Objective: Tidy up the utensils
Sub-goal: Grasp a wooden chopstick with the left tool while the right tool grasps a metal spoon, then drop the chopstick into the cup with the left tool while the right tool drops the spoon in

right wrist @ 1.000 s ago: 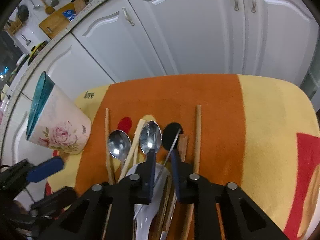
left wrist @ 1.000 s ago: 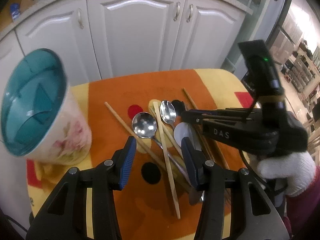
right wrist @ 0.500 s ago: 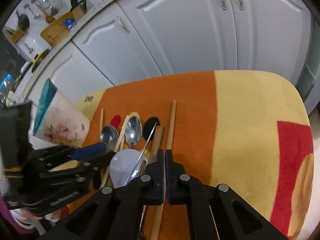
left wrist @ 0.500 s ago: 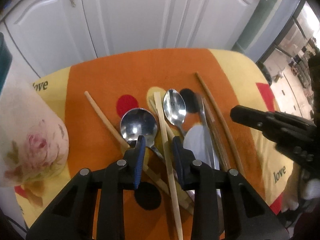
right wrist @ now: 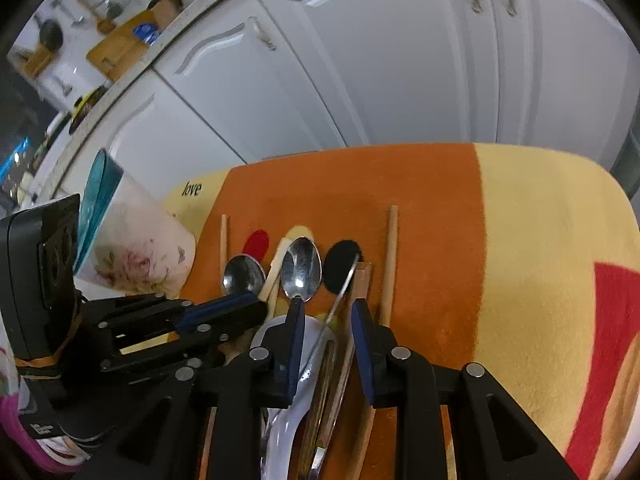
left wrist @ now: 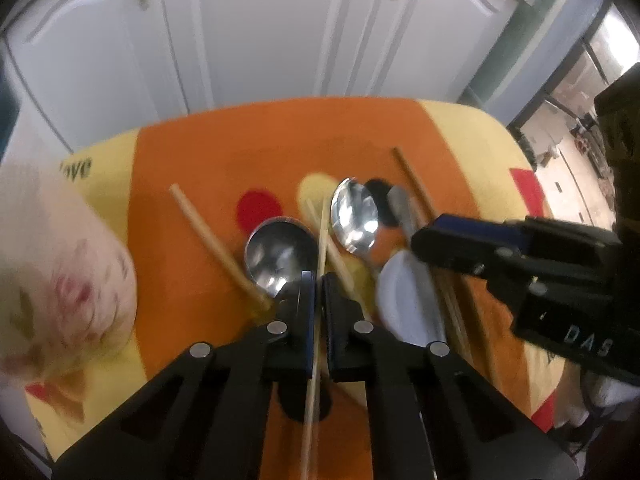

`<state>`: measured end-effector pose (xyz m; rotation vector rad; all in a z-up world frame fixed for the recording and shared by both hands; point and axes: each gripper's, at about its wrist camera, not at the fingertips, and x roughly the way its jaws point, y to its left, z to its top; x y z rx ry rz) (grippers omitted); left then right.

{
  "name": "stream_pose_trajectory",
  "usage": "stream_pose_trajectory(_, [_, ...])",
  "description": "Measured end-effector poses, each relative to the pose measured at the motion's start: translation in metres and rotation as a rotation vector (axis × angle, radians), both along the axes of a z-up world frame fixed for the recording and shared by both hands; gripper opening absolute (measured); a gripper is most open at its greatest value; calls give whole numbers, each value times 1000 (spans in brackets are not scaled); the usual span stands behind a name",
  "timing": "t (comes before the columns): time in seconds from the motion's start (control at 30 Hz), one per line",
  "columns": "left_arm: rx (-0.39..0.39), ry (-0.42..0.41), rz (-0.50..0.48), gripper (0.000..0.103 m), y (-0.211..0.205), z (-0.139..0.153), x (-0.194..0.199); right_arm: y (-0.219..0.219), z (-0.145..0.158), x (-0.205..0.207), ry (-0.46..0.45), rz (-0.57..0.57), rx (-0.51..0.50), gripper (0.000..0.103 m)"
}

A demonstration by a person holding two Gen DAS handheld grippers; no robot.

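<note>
Left gripper (left wrist: pixel 317 280) has closed onto a pale chopstick (left wrist: pixel 320 240) — half a second ago its jaws stood apart. Right gripper (right wrist: pixel 325 310) has reopened over the white spoon (right wrist: pixel 304 364) and knife (right wrist: pixel 340 292). Beyond them: two metal spoons (right wrist: pixel 301 268); bare cloth (right wrist: pixel 536 240) lies right, cup (right wrist: pixel 132 240) left.

Home kitchen — white cabinet doors (right wrist: pixel 400 60), countertop cutting board (right wrist: pixel 120 46).
</note>
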<state>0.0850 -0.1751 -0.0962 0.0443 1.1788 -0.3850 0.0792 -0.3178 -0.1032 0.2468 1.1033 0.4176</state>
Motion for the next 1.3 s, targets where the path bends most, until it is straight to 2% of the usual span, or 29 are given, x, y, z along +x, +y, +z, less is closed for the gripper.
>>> stream_pose_trajectory(0.17, [-19, 10, 16, 3, 6, 0, -2, 12, -2, 6, 8, 30, -55, 19])
stream_pose_trajectory(0.47, [-20, 10, 23, 4, 1, 0, 4, 18, -2, 16, 35, 40, -89, 19])
stream_pose_trajectory(0.57, [-20, 6, 29, 4, -1, -2, 5, 20, -9, 21, 54, 46, -83, 19])
stream_pose_trajectory(0.63, [-25, 7, 30, 4, -1, -1, 7, 23, -16, 24, 62, 52, -80, 14])
stream_pose_trajectory(0.77, [-52, 16, 28, 3, 5, 1, 6, 14, -10, 20, 19, 27, -24, 12])
stream_pose_trajectory(0.9, [-98, -5, 17, 3, 10, 14, -5, 6, 3, 7, -21, 20, 7, 7])
stream_pose_trajectory(1.03, [-139, -40, -1, 3, 16, 38, -19, 0, 17, -9, -55, 19, 35, 7])
stream_pose_trajectory(1.23, [-189, -85, -4, 3, 27, 69, -37, -8, 50, -36, -117, 14, 122, 6])
stream_pose_trajectory(1.3, [-212, -95, 2, 3, 34, 79, -42, -5, 60, -43, -137, 20, 129, 2])
